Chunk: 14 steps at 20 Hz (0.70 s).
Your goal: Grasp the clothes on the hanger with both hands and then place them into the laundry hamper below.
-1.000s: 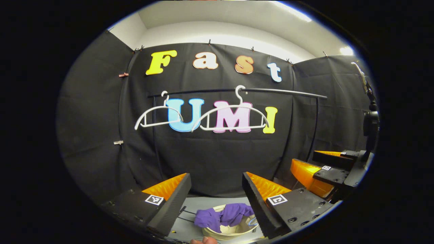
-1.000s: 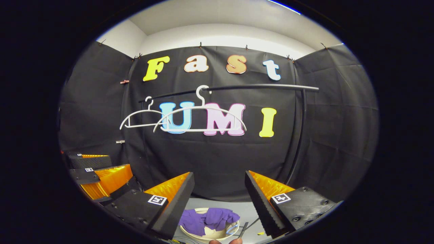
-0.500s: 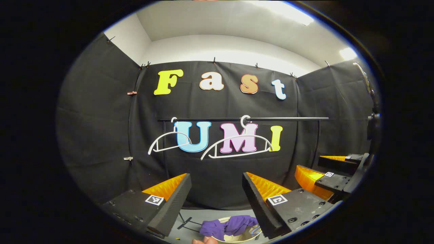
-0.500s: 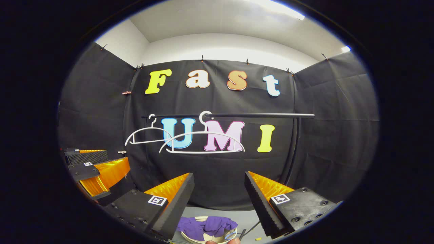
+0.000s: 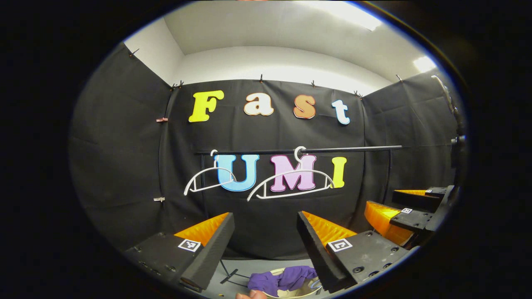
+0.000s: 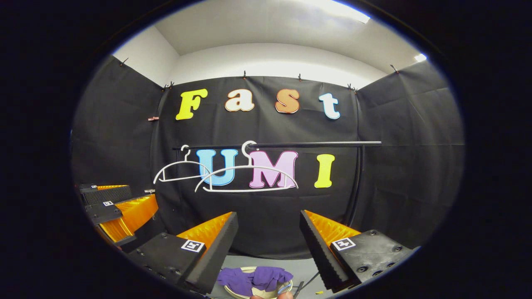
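Note:
A purple garment [image 5: 282, 279] [image 6: 253, 277] lies crumpled in a cream round hamper [image 5: 291, 292] [image 6: 232, 290] on the floor, low between the fingers in both views. Two bare white hangers [image 5: 291, 185] [image 5: 208, 180] [image 6: 245, 178] [image 6: 178, 172] hang from a black rail [image 5: 353, 148] [image 6: 316, 144] ahead. My left gripper [image 5: 266, 220] is open and holds nothing. My right gripper [image 6: 269, 219] is open and holds nothing as well. The right gripper [image 5: 405, 209] also appears at the right of the left gripper view, and the left gripper [image 6: 118, 207] at the left of the right gripper view.
The rail's black upright posts [image 6: 357, 182] [image 5: 202, 182] stand at either end. Black cloth walls close the booth on three sides. A grey floor [image 6: 282, 263] spreads around the hamper, with a thin dark cable [image 5: 230, 274] on it.
Both views have tilted upward: the rail and hangers sit lower in the picture, and the hamper with the purple garment has slid toward the bottom edge. Both grippers stay open.

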Available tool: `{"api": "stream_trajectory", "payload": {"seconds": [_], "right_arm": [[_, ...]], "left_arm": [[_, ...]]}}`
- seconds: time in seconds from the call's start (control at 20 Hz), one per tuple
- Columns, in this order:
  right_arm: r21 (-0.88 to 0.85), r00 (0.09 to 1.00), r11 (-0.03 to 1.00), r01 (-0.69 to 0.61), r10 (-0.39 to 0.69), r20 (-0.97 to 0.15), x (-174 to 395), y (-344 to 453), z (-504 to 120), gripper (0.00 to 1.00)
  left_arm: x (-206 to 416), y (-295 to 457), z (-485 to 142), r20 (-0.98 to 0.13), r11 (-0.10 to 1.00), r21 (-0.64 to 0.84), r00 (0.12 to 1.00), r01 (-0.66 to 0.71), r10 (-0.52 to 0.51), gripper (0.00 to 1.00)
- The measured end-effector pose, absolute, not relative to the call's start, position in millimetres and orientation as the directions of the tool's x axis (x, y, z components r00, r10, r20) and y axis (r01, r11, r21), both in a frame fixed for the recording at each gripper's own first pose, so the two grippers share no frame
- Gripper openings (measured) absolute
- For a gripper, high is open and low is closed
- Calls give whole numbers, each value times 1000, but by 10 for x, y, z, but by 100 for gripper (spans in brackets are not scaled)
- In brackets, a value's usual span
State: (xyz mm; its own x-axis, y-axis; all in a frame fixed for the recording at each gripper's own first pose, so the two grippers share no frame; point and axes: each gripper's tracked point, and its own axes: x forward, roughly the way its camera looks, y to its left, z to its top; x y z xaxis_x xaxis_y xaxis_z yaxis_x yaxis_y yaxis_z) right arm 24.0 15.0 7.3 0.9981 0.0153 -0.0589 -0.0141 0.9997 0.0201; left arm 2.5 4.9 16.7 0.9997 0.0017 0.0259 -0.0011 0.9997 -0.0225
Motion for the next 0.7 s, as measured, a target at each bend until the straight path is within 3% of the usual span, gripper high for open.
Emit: {"api": "stream_trajectory", "payload": {"seconds": [0.7], "right_arm": [[9,997,1000,-18,19,-72,327,216,-12,95]], "left_arm": [[84,52,116,15,1000,-20,1000,7,-7,95]]}}
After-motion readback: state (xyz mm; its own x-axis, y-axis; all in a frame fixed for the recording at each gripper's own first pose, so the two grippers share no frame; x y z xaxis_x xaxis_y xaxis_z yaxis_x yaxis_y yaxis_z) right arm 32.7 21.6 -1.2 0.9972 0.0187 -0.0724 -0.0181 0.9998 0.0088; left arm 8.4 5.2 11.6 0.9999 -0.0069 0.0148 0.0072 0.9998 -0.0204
